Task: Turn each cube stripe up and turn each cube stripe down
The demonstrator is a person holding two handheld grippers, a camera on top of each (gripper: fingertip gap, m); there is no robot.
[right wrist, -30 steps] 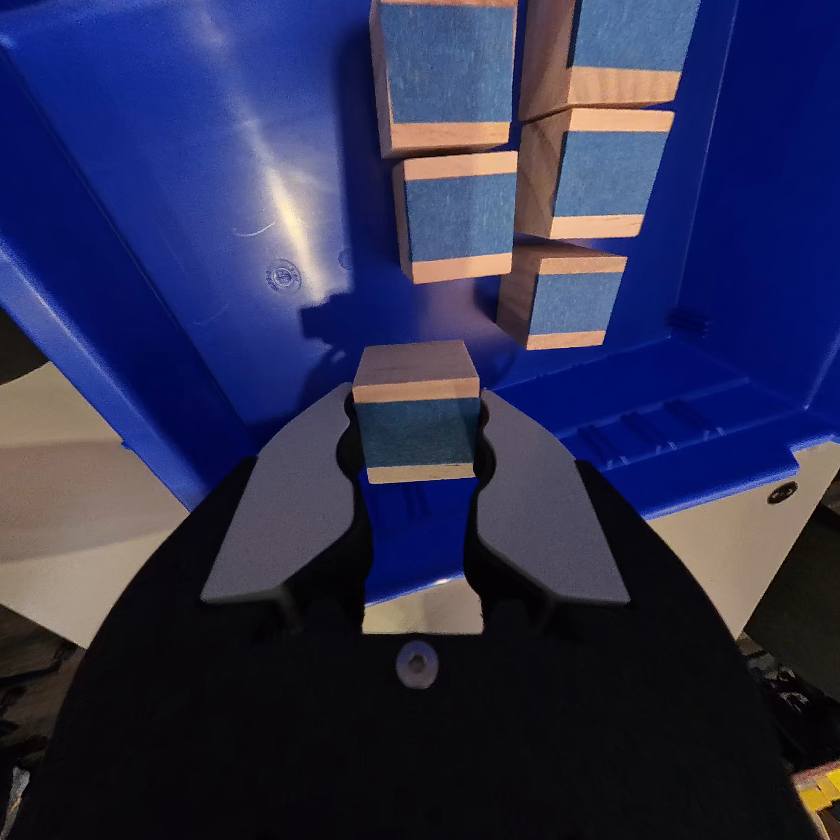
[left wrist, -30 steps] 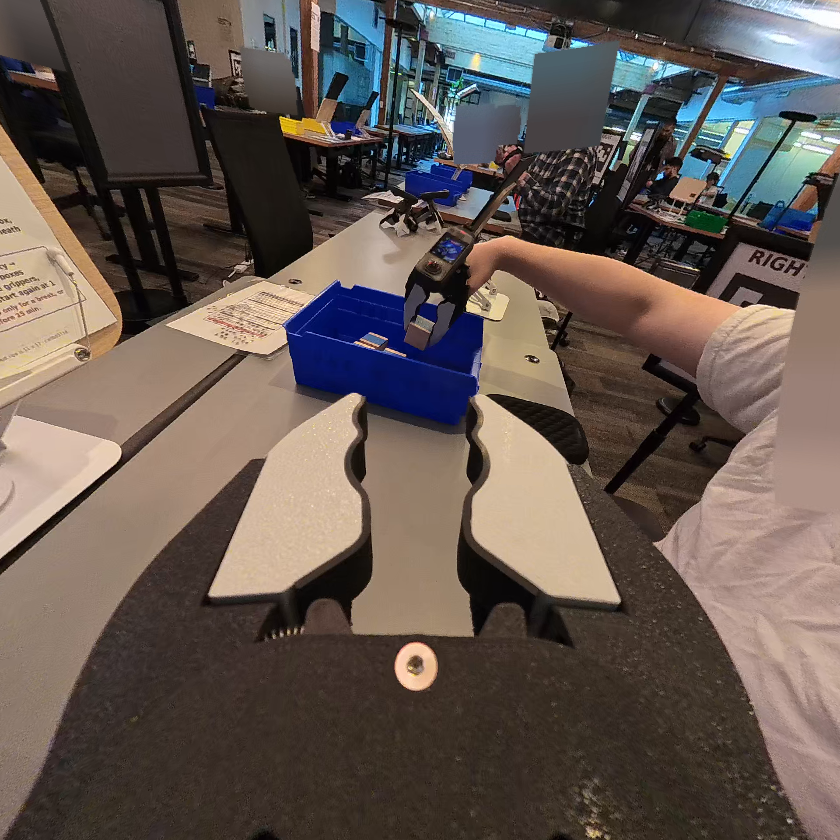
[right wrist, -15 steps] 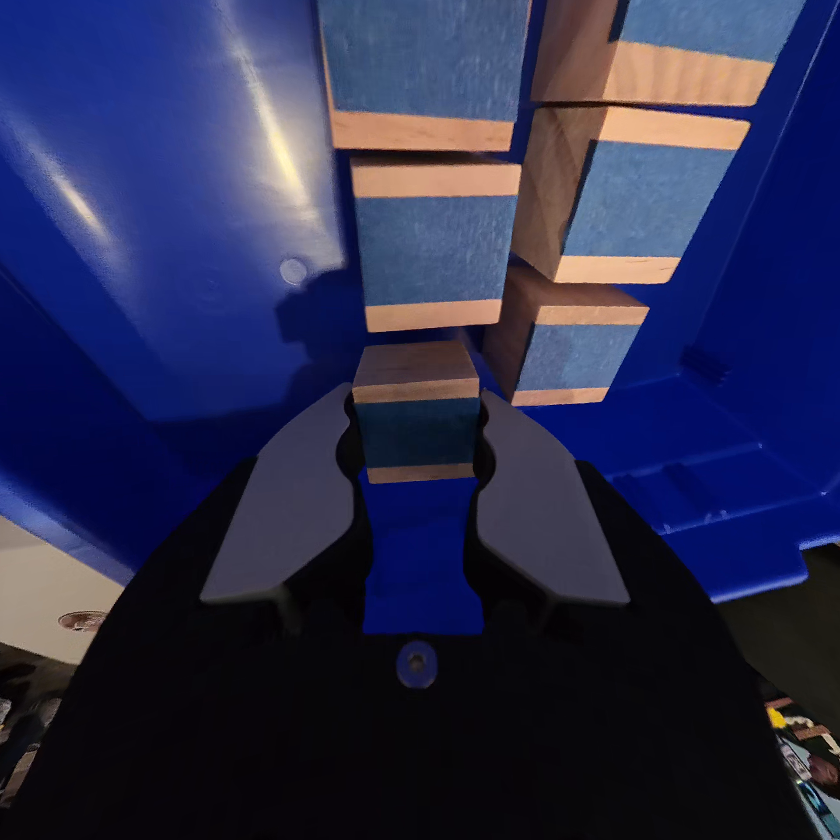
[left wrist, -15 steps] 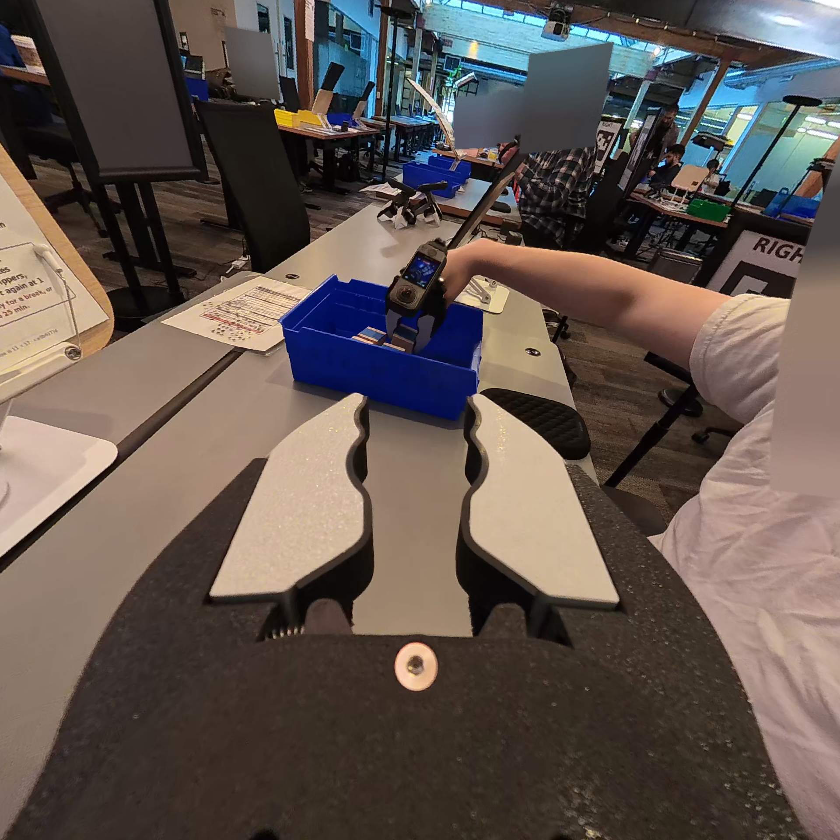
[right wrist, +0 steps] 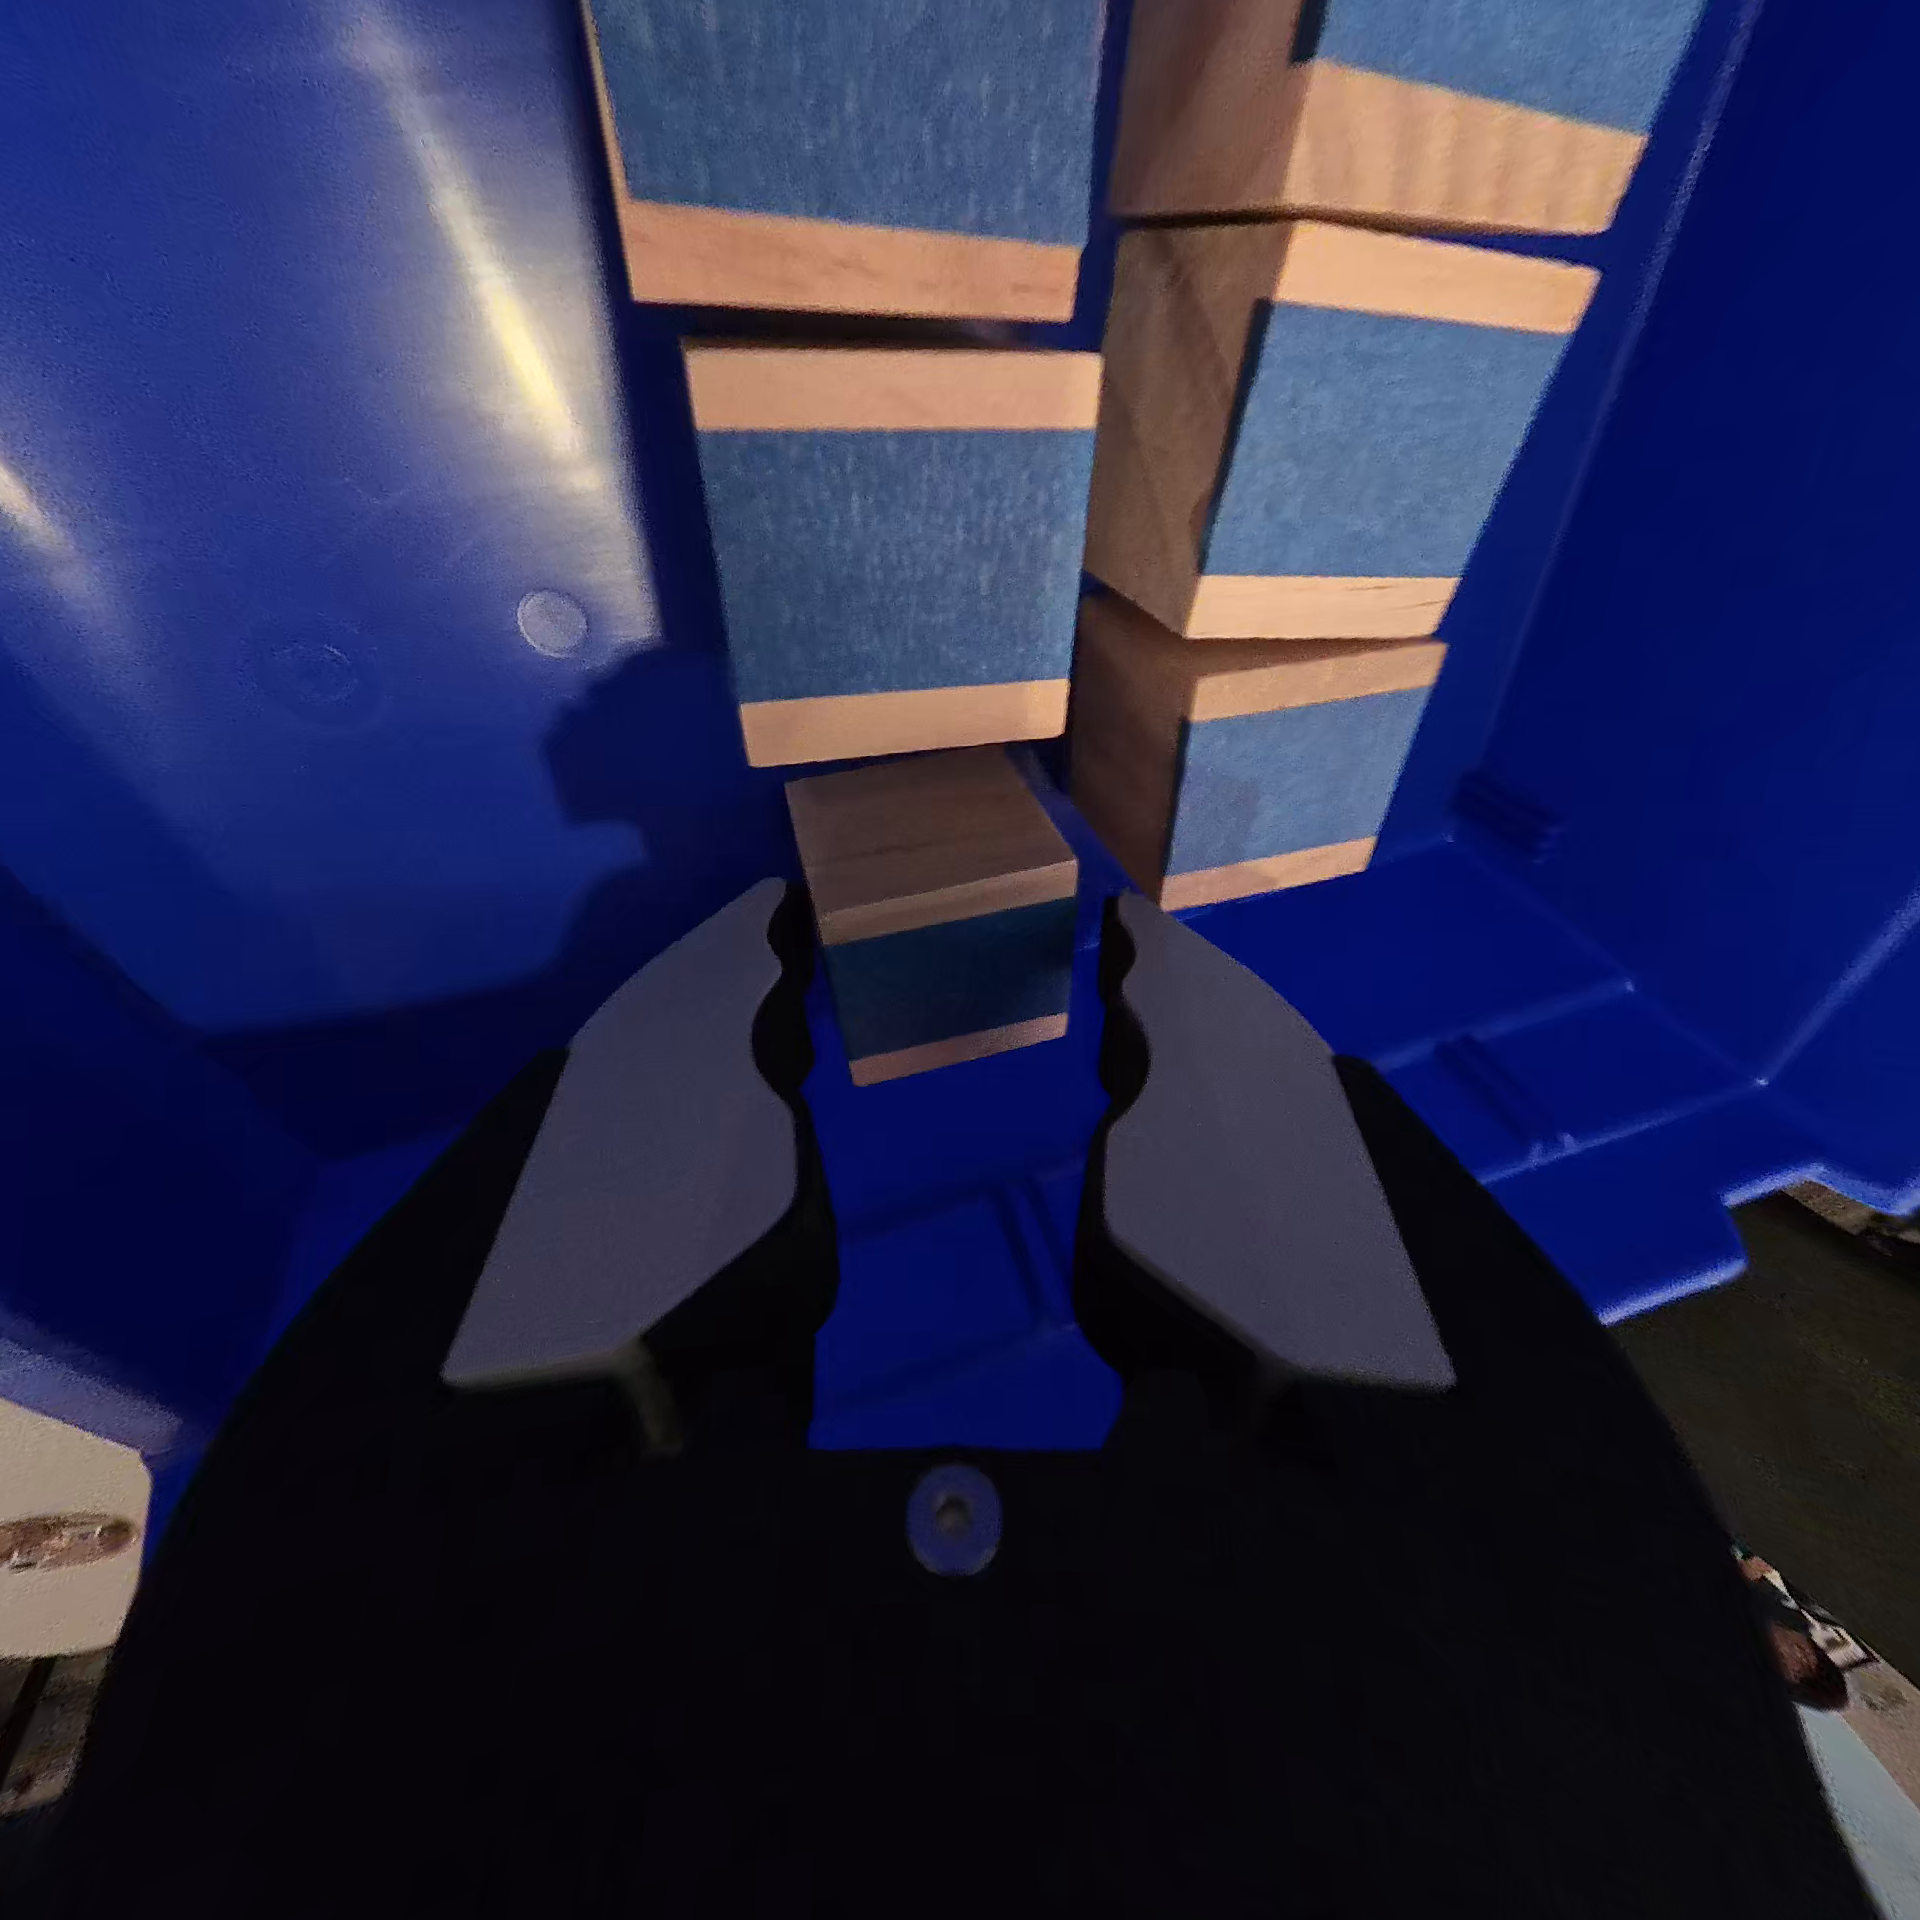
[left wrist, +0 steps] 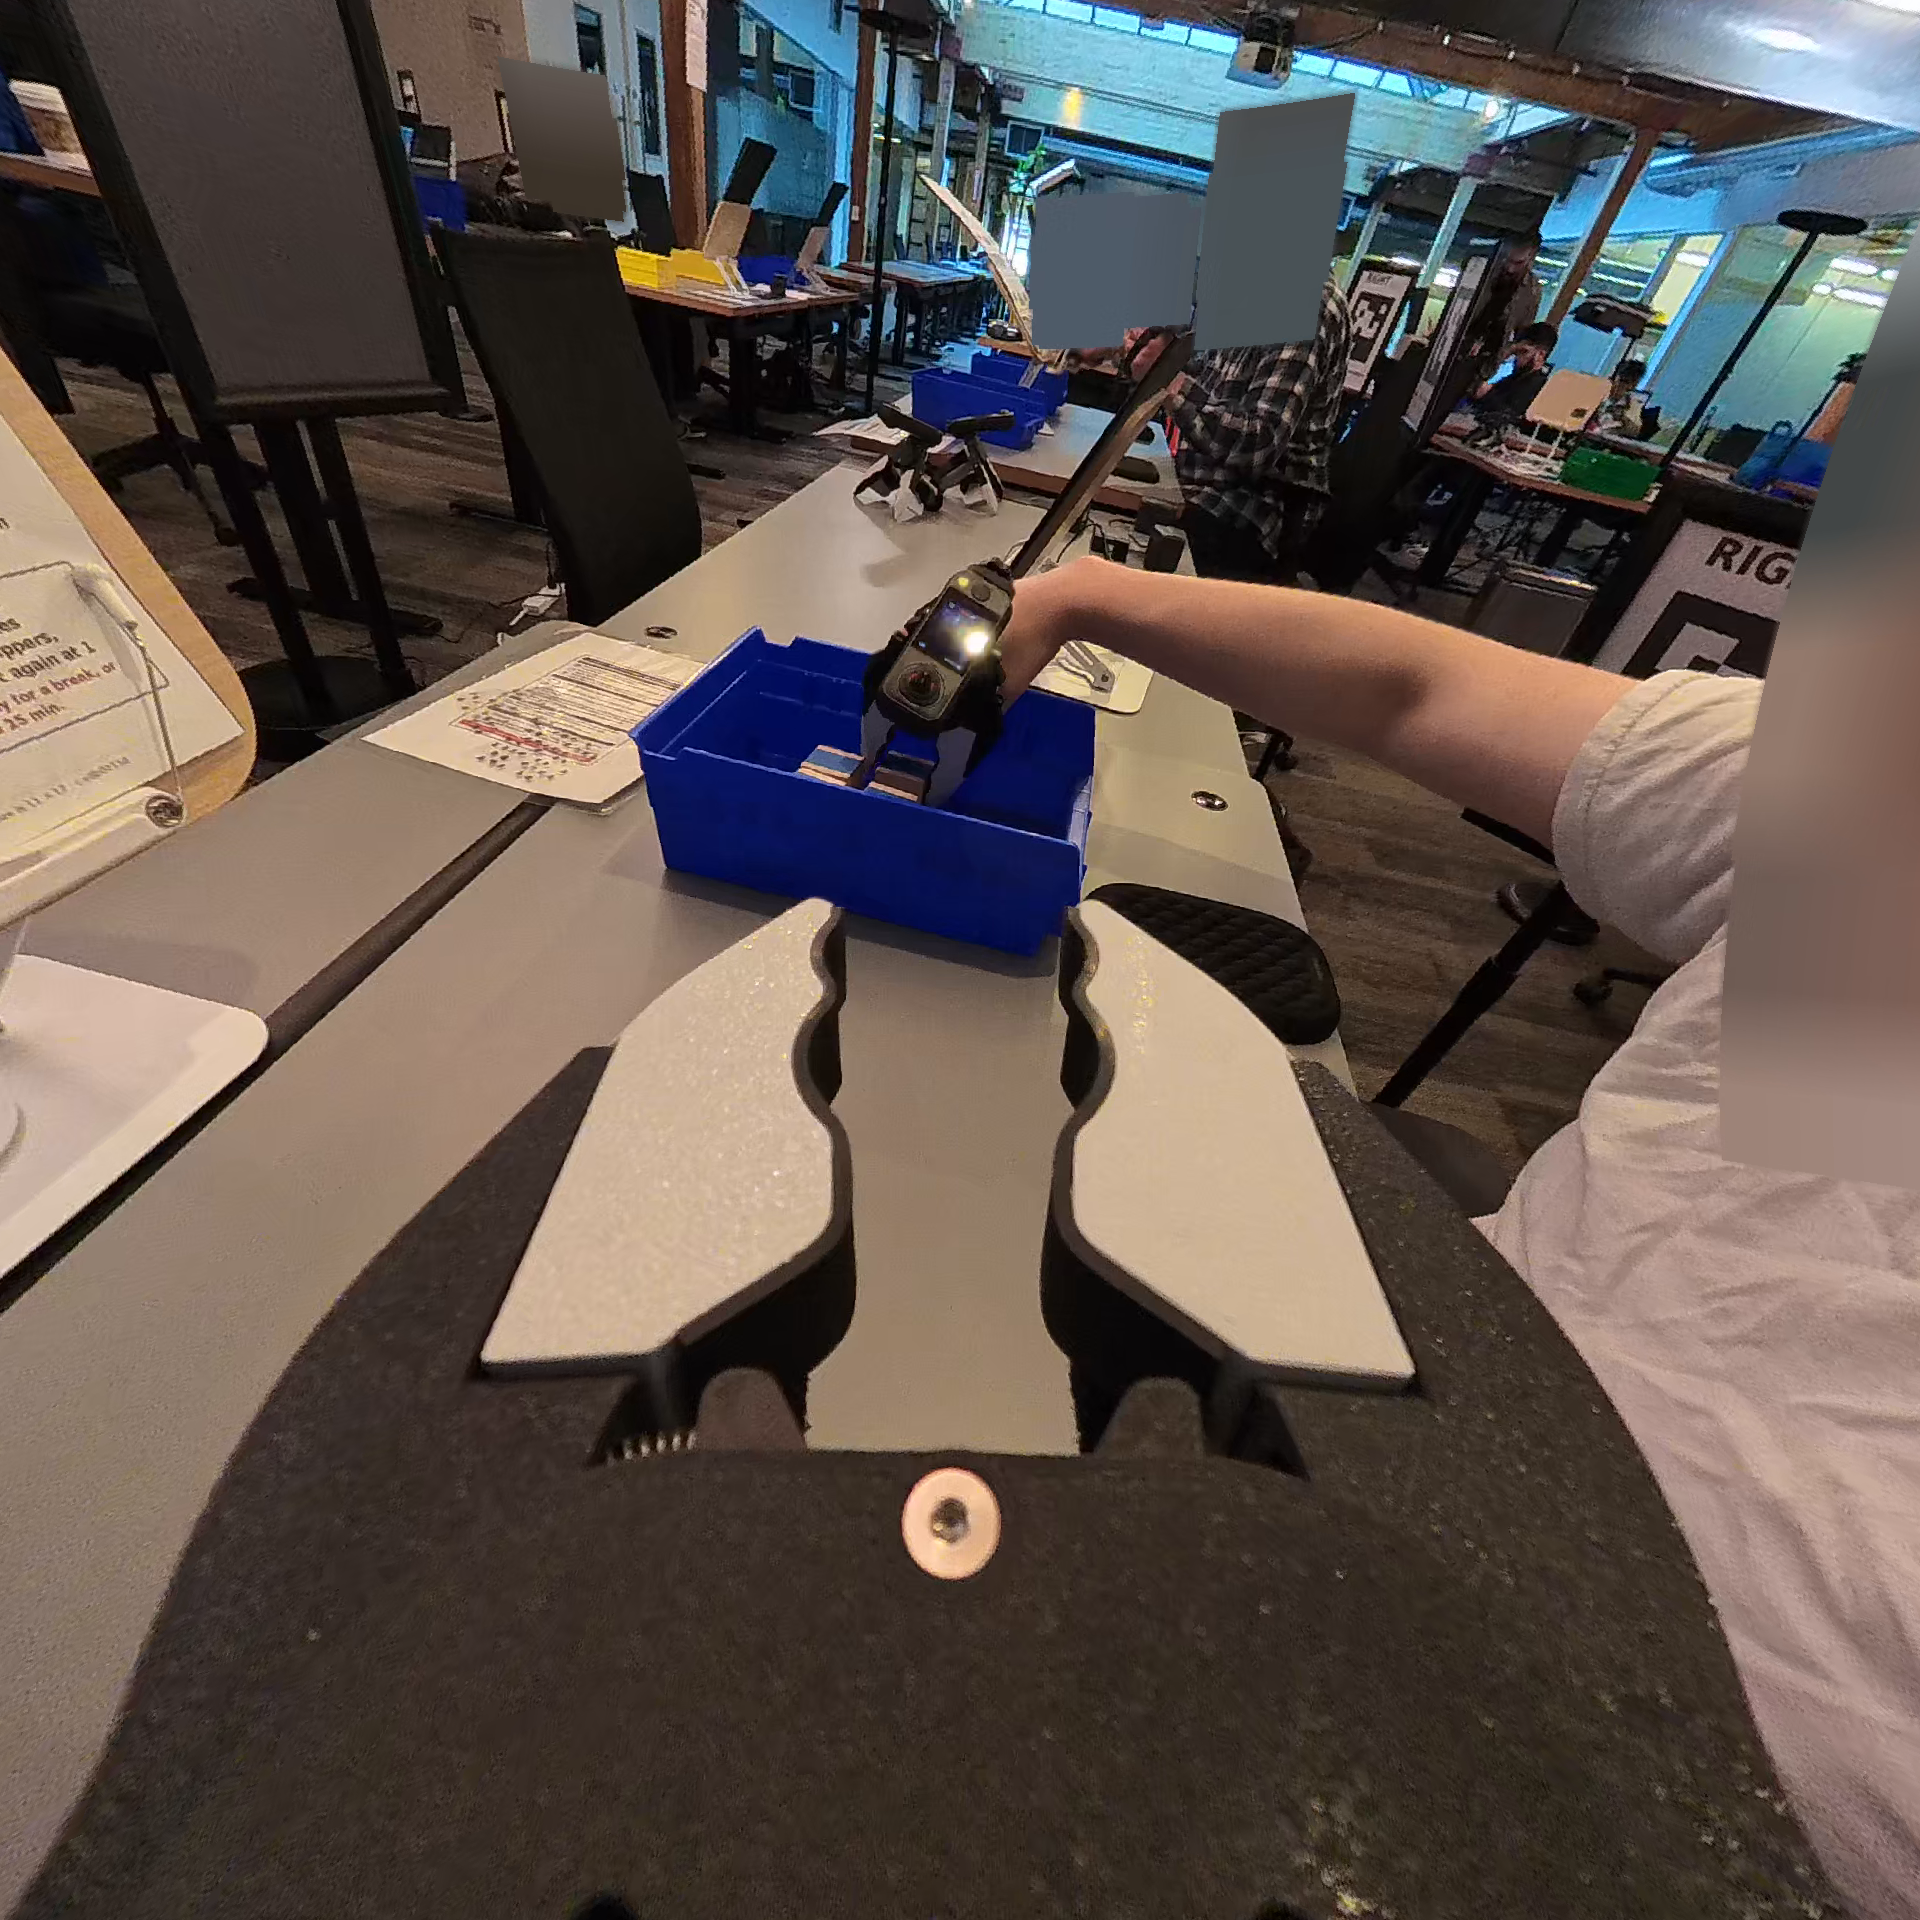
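Grey tabletop [left wrist: 343, 914] carries the blue bin [left wrist: 852, 852], our landmark. Left wrist view: we hold the left gripper [left wrist: 948, 1029] short of the bin, jaws apart and empty, judged waiting; the right gripper [left wrist: 920, 764] reaches inside. Right wrist view: the right gripper [right wrist: 943, 935] has its jaws spread, gaps showing beside the cube [right wrist: 940, 914] on the bin floor [right wrist: 312, 416], stripe sideways. Neighbouring cubes [right wrist: 894, 561] crowd its far side, limiting room.
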